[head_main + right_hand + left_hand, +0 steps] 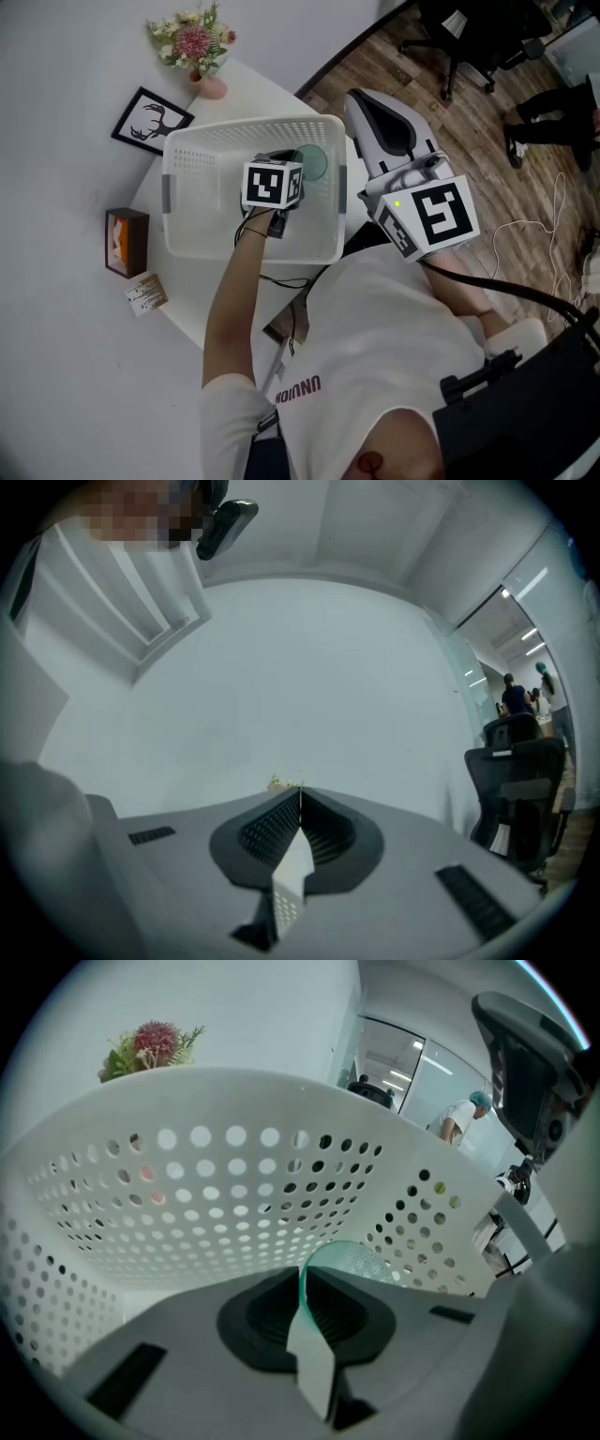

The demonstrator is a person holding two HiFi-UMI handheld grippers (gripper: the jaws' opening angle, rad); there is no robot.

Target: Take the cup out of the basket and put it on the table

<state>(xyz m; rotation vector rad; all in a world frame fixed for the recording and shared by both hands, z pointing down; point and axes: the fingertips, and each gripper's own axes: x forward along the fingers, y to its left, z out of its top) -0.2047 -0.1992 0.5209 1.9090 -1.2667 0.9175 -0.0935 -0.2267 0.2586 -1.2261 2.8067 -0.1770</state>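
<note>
A white perforated basket (pixel 253 127) stands on the white table (pixel 258 80). Inside it, near the right wall, is a translucent green cup (pixel 313 161). My left gripper (pixel 289 173) reaches down into the basket, shut on the cup's rim. In the left gripper view the thin green wall of the cup (pixel 361 1260) runs between the jaws of the left gripper (pixel 305 1283), in front of the basket wall (pixel 216 1185). My right gripper (pixel 405 195) is held up off the table's right side; its jaws (pixel 300 803) are shut with nothing between them and face a bare wall.
A flower vase (pixel 199 45), a framed deer picture (pixel 150 120), a brown box (pixel 127 242) and small cards (pixel 147 294) sit on the table around the basket. A grey office chair (pixel 382 117) stands against the table's right edge. Cables lie on the wooden floor.
</note>
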